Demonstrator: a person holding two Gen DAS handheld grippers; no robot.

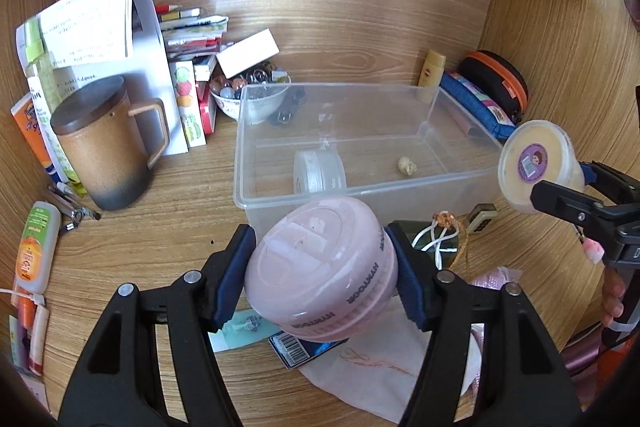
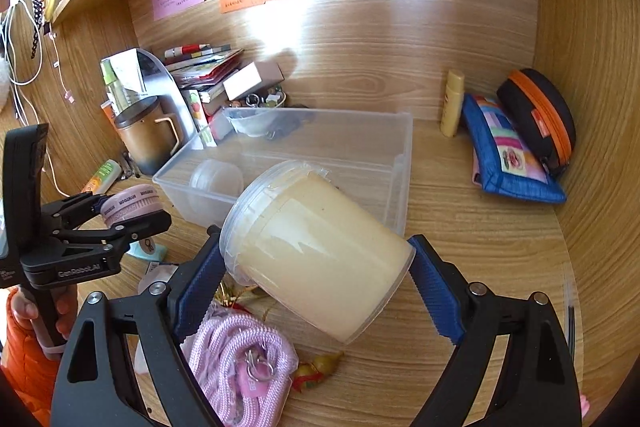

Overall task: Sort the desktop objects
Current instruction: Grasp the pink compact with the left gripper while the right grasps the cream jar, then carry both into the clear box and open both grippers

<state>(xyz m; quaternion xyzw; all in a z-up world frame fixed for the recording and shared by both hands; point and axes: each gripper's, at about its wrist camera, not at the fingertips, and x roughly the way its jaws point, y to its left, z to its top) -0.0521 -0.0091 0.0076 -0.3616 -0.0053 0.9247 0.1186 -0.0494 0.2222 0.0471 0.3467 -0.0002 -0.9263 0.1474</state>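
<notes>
My left gripper [image 1: 322, 277] is shut on a round pink jar [image 1: 320, 271], held tilted above the desk just in front of the clear plastic bin [image 1: 280, 199]. The same pink jar [image 2: 130, 205] shows at the left of the right wrist view. My right gripper [image 2: 316, 281] is shut on a cream-filled clear tub [image 2: 320, 251], lifted and tilted near the bin's [image 2: 402, 163] front right corner. In the left wrist view that tub [image 1: 536, 165] hangs at the right. Inside the bin lie a small clear round jar [image 1: 318, 173] and a small pale lump [image 1: 407, 165].
A brown lidded mug [image 1: 106, 151], stacked books [image 1: 192, 31] and a bowl of marbles [image 1: 250, 87] stand back left. A yellow bottle [image 2: 452, 103], blue pouch [image 2: 506, 155] and black-orange case [image 2: 538, 117] sit back right. Pink cord [image 2: 236, 367], cloth [image 1: 376, 367] and trinkets [image 2: 316, 371] lie on the front desk.
</notes>
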